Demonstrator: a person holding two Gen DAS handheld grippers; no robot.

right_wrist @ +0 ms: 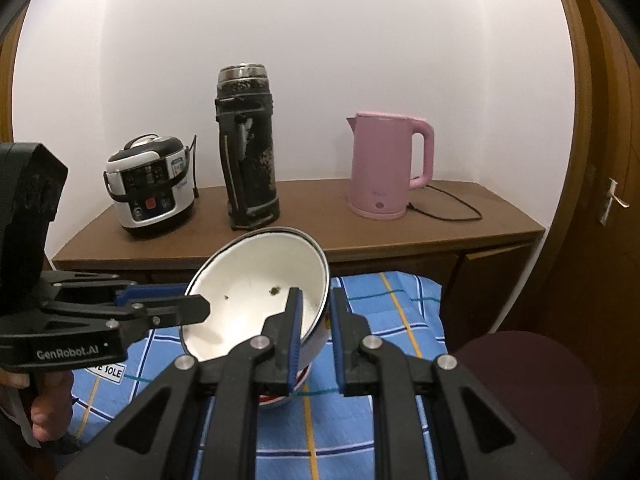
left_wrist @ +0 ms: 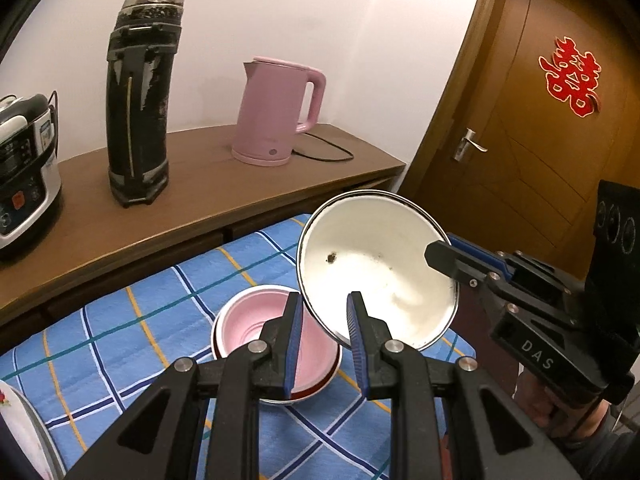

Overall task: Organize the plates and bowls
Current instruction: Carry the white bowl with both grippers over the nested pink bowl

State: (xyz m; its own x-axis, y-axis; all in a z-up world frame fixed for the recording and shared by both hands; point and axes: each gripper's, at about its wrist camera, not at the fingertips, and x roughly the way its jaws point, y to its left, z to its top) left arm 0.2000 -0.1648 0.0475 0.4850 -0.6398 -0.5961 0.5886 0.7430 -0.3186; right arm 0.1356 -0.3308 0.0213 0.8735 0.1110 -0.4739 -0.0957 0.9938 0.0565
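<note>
Clearly both pairs of jaws are nearly closed, each pinching the rim of one white enamel bowl: the left gripper clamps the rim's near edge, and the right gripper clamps the opposite side, one finger inside the bowl and one outside. The bowl hangs tilted between them, its open face turned toward the left wrist camera, clear of the blue checked cloth that covers the counter.

The thin, slick rim could slide out of one pair of jaws if the two hands drift apart or twist against each other; the bowl would then swing on the remaining grip. It could also knock the stack below if lowered while this tilted.

Directly beneath and just left of the held bowl, a pink bowl sits nested in a red-rimmed bowl near the middle of the cloth. A floral plate shows at the cloth's near left edge. Behind, on a wooden sideboard, stand a rice cooker, a black flask and a pink kettle.
</note>
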